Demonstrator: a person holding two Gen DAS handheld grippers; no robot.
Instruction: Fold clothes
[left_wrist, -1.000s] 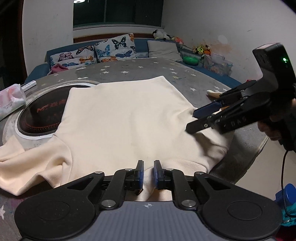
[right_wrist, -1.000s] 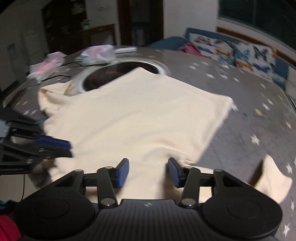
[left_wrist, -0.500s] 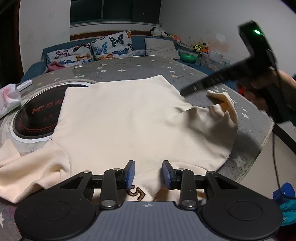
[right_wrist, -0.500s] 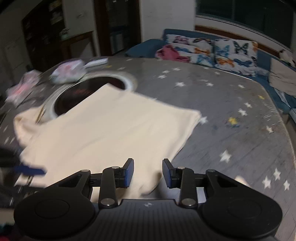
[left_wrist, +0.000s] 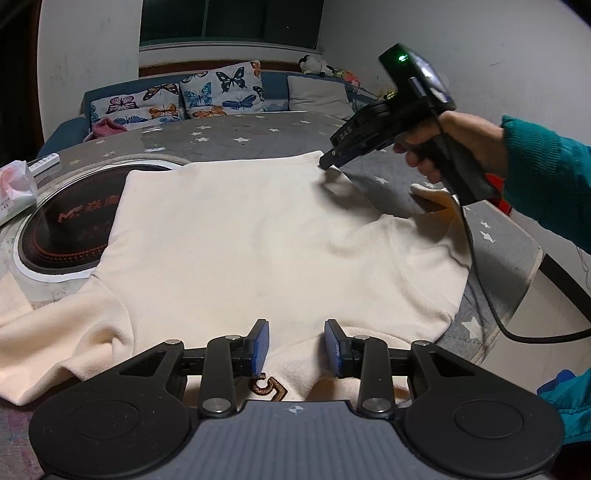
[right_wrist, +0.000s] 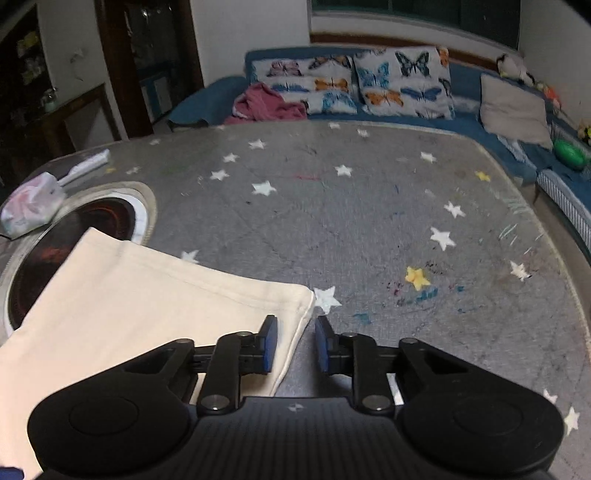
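The cream, soft knit top (left_wrist: 258, 236) lies spread flat on the grey star-printed desk (right_wrist: 369, 221), its far hem partly over the round dark glass inset (left_wrist: 66, 229) and one sleeve bunched at the near left.

The right gripper (right_wrist: 291, 345) sits at the hem's far right corner with its jaws narrowly parted, the corner's edge running between them. From the left wrist view its tips seem to touch the cloth, though whether any fabric is pinched is hard to tell.

The left gripper (left_wrist: 295, 347) hovers over the collar end, jaws parted and empty, just above a brown embroidered mark (left_wrist: 267, 384).

The risk I see: the fleece-like cloth is limp and thick at the stitched hem, so a shallow bite could take one layer only, or slip free and drag the body askew. The right sleeve (left_wrist: 436, 201) curls upward and could be trapped inside a fold.
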